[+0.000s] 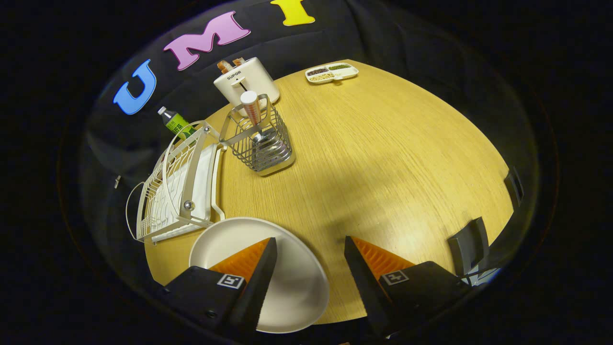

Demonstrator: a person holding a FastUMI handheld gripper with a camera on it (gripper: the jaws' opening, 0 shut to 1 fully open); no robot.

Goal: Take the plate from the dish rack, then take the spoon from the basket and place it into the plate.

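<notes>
The white plate (287, 282) lies flat at the table's (383, 158) near edge, out of the dish rack (177, 191), under the gripper's (310, 268) spread, empty fingers. The spoon (254, 115) still stands in the wire basket (261, 143) beyond them, apparently awaiting pickup.

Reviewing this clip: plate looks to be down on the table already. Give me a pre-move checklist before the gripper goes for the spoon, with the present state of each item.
1. Plate out of the dish rack and flat on the table: ok.
2. Gripper free to grasp, fingers spread with nothing between them: ok.
3. Spoon in the basket, handle standing above the rim: ok.
4. Path from the fingers to the basket over bare table: ok.
5. Room around the basket: the toaster stands close behind it and the rack beside it; touching or not: cannot tell.
6. Plate empty, ready to take the spoon: ok on the part showing; one finger covers part of it.
</notes>
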